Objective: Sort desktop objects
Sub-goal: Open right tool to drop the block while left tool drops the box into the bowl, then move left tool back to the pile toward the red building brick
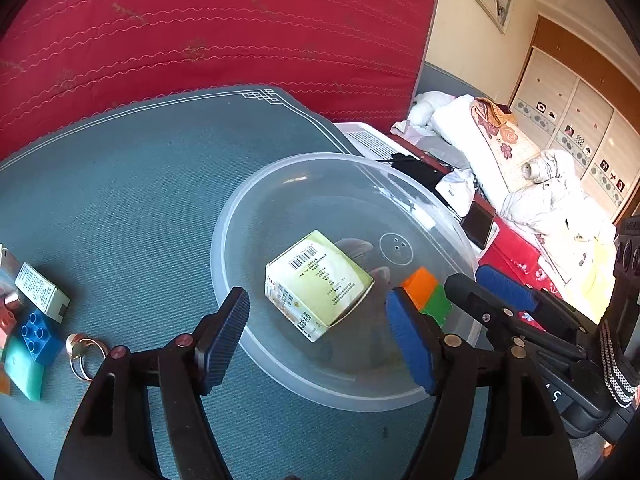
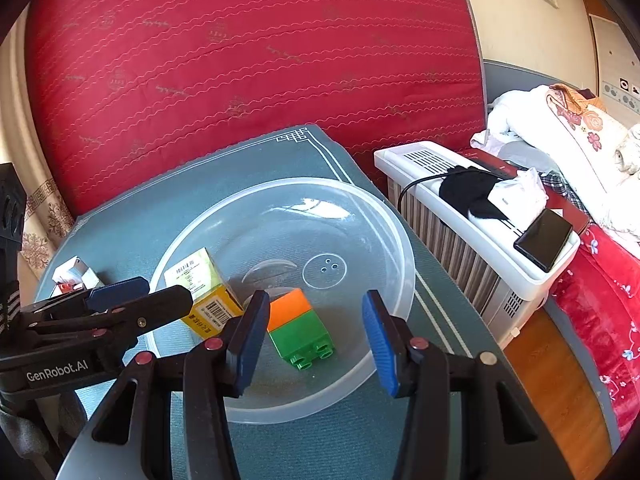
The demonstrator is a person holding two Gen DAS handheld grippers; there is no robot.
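A clear plastic bowl (image 1: 240, 216) (image 2: 384, 216) stands on the teal mat (image 1: 120, 200). A green-and-white carton (image 1: 316, 284) (image 2: 200, 280) sits tilted inside it, between the fingers of my left gripper (image 1: 316, 340) (image 2: 140, 294). The left gripper is open, with a gap on both sides of the carton. An orange-and-green brick (image 2: 300, 328) (image 1: 428, 292) lies on the bowl's floor on the right. My right gripper (image 2: 314, 340) (image 1: 480, 288) is open around it, and its right pad is well clear of the brick.
At the mat's left lie a small white box (image 1: 40, 292), a blue brick (image 1: 38, 336), a teal block (image 1: 24, 368) and a metal ring (image 1: 84, 352). A white heater (image 2: 460, 208) with a phone (image 2: 544, 236) on it stands right of the table. A red quilt (image 2: 240, 60) rises behind.
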